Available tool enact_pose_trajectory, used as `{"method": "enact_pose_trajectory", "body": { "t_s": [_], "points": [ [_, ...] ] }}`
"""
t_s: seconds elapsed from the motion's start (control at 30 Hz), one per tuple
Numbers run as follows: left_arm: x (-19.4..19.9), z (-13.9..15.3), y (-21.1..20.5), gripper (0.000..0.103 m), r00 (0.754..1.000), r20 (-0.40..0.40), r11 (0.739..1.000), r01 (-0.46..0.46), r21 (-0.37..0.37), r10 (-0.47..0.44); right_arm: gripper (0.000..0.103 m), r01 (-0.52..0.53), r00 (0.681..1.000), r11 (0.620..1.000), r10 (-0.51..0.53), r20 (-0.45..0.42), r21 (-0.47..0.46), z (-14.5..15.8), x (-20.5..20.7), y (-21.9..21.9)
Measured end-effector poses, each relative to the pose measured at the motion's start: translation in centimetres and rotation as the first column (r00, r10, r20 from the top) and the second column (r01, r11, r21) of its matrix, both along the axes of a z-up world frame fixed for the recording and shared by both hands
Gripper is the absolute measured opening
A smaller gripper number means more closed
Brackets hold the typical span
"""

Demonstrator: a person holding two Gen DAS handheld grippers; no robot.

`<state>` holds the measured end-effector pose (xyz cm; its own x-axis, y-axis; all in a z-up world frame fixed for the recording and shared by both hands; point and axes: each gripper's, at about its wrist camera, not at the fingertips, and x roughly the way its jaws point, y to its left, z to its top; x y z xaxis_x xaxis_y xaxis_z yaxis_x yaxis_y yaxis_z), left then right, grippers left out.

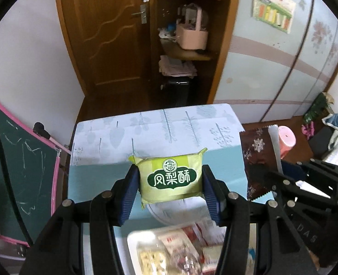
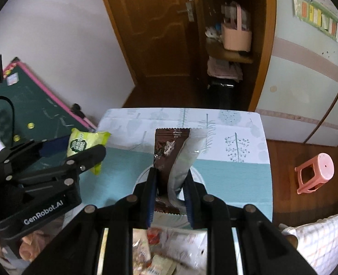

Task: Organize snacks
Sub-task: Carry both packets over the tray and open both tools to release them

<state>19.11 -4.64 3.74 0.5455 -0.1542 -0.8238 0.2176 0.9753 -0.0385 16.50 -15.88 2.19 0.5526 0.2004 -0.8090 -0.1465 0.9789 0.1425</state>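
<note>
My left gripper (image 1: 170,184) is shut on a green pineapple-cake packet (image 1: 170,178), held above the table; the same packet (image 2: 86,144) shows at the left of the right wrist view in that gripper (image 2: 54,160). My right gripper (image 2: 170,181) is shut on a brown snack packet (image 2: 166,151) with a silver back, held upright above a white round plate (image 2: 141,176). That packet (image 1: 258,160) and gripper (image 1: 306,183) show at the right of the left wrist view. A white tray (image 1: 132,240) with several wrapped snacks lies below both grippers.
The table (image 1: 169,128) has a pale blue cloth with tree prints. A green chalkboard (image 1: 20,171) with a pink frame leans at the left. A pink stool (image 2: 315,174) stands on the floor at the right. A wooden door and shelves stand behind.
</note>
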Motion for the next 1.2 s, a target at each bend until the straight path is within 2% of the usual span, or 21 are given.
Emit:
{"method": "enact_pose_trajectory", "body": {
  "t_s": [0.2, 0.3, 0.43, 0.57, 0.67, 0.8, 0.97, 1.17, 1.2],
  "points": [
    [-5.7, 0.5, 0.4, 0.052, 0.998, 0.027, 0.998, 0.048, 0.033, -0.049, 0.022, -0.020, 0.999, 0.999, 0.019, 0.040, 0.030, 0.6, -5.3, 0.1],
    [-8.3, 0.4, 1.1, 0.052, 0.998, 0.043, 0.998, 0.053, 0.016, -0.053, 0.022, -0.021, 0.998, 0.998, 0.018, 0.053, 0.051, 0.5, -7.5, 0.1],
    [-11.5, -0.6, 2.1, 0.053, 0.996, 0.079, 0.999, 0.043, 0.017, -0.045, 0.022, -0.014, 0.995, 0.999, 0.010, 0.097, 0.034, 0.0, -10.7, 0.5],
    [-13.8, -2.4, 2.9, 0.053, 0.997, 0.081, 1.000, 0.017, 0.012, -0.018, 0.022, -0.001, 0.993, 1.000, -0.001, 0.121, 0.016, -1.5, -13.3, 1.1],
    [-15.2, -3.6, 3.3, 0.053, 0.997, 0.079, 1.000, -0.002, -0.007, 0.002, 0.022, 0.009, 0.993, 0.999, -0.013, 0.115, 0.038, -3.0, -15.2, 1.5],
    [-16.6, -5.3, 3.0, 0.054, 0.996, 0.090, 1.000, -0.022, 0.017, 0.020, 0.022, 0.026, 0.995, 0.998, -0.032, 0.092, 0.060, -4.6, -16.4, 1.6],
    [-16.5, -8.0, 2.7, 0.054, 0.998, 0.042, 0.998, -0.047, 0.039, 0.045, 0.022, 0.023, 0.999, 1.000, -0.023, 0.041, 0.015, -6.7, -16.8, 2.2],
    [-16.2, -10.5, 2.7, 0.062, 0.997, -0.040, 0.997, -0.063, 0.052, 0.065, 0.024, 0.046, 0.999, 0.999, -0.046, -0.030, 0.001, -8.9, -16.9, 2.1],
    [-16.3, -10.8, 2.7, 0.066, 0.997, -0.050, 0.997, -0.058, 0.046, 0.061, 0.025, 0.050, 0.998, 0.999, -0.051, -0.037, -0.003, -9.2, -16.8, 2.1]
  ]
}}
